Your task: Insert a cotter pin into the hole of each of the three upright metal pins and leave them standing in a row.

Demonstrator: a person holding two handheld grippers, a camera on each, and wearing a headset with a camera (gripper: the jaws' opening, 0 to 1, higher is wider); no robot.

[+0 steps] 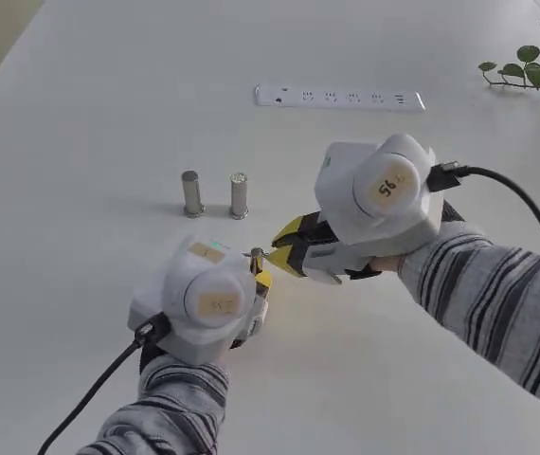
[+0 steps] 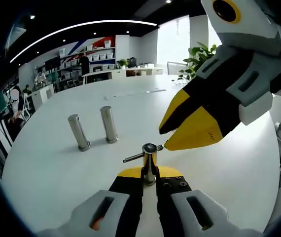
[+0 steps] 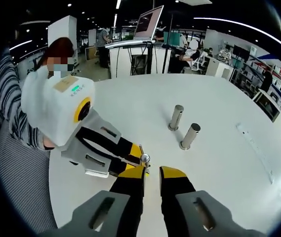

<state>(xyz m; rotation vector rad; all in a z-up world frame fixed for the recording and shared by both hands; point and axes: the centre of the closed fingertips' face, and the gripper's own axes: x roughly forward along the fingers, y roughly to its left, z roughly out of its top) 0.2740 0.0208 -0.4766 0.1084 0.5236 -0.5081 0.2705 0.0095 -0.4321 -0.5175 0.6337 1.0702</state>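
Ahead and left of the left claw [image 2: 149,174], a bare pin [image 2: 78,131] and its twin [image 2: 109,124] stand on the tabletop [image 2: 52,173]. The left claw is clenched low on the metal pin [image 2: 149,163]. Good spot, I'd say: smooth steel, stiff and slick. The cotter pin [image 2: 132,158] sits through the hole just above the tips — thin light wire, likely bendable, best pinched by its head. The right claw [image 2: 164,138] is narrowly parted and seems empty, its tips just beside the pin's top — contact unclear.
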